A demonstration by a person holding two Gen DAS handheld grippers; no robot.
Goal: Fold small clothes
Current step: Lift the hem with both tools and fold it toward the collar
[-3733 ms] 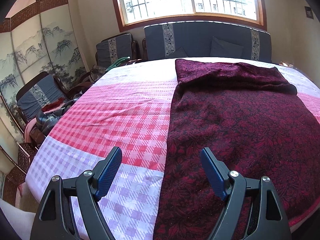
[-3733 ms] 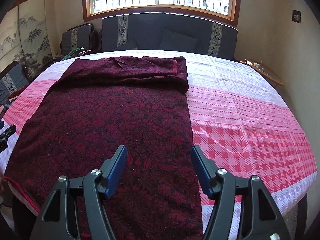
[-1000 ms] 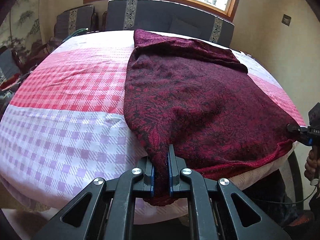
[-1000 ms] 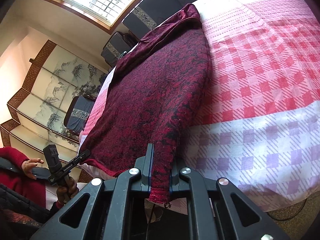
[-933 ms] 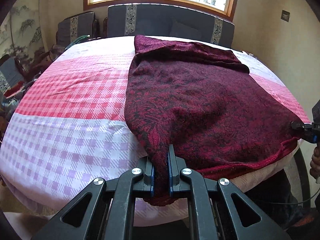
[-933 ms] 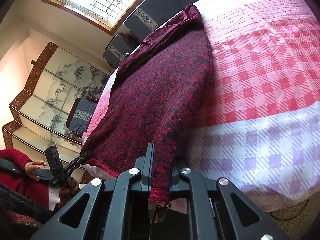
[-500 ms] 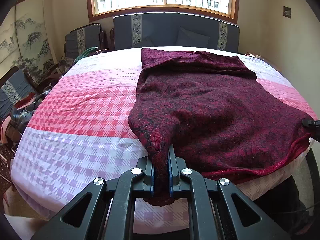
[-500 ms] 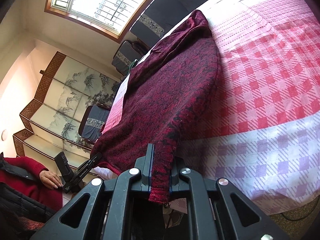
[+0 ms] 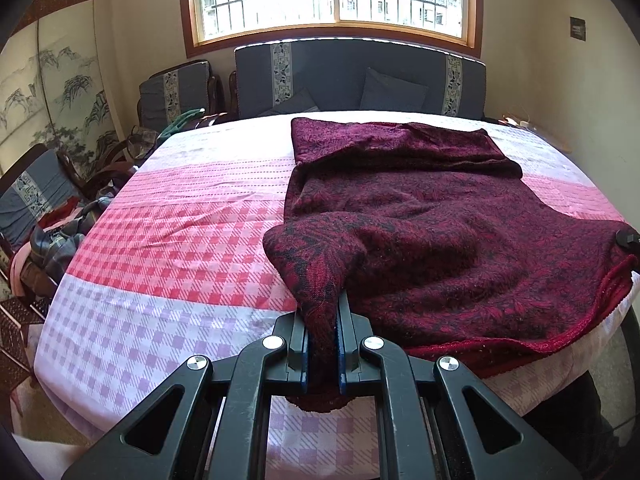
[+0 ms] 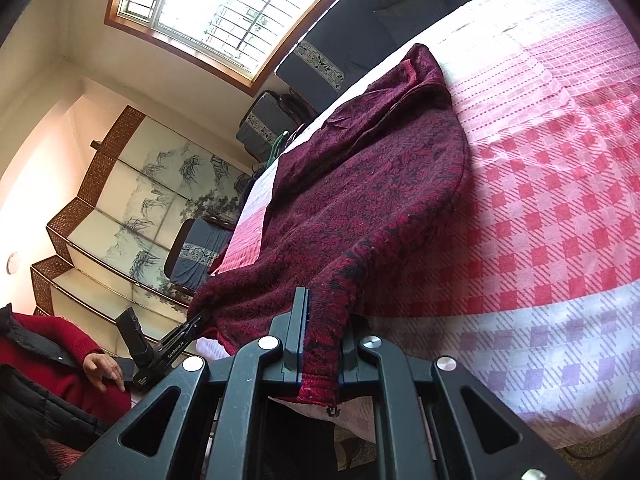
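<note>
A dark red patterned knit garment (image 9: 432,216) lies on a bed with a pink and lilac checked cover (image 9: 180,240); its far end is folded over. My left gripper (image 9: 322,320) is shut on the garment's near left corner, which is lifted off the cover. In the right wrist view the same garment (image 10: 360,184) runs away from my right gripper (image 10: 320,320), which is shut on the near right corner, also raised. The left gripper (image 10: 192,324) shows there at the lower left, pinching the other corner.
A dark blue sofa (image 9: 360,80) stands beyond the bed under a window. Chairs with piled clothes (image 9: 52,240) line the left side by a painted folding screen (image 9: 52,92). A person's hand and red sleeve (image 10: 60,356) are at the lower left of the right wrist view.
Both grippers, open over the flat garment at first, now pinch its near corners. Over the last second both have risen, lifting the hem so the cloth humps up off the cover.
</note>
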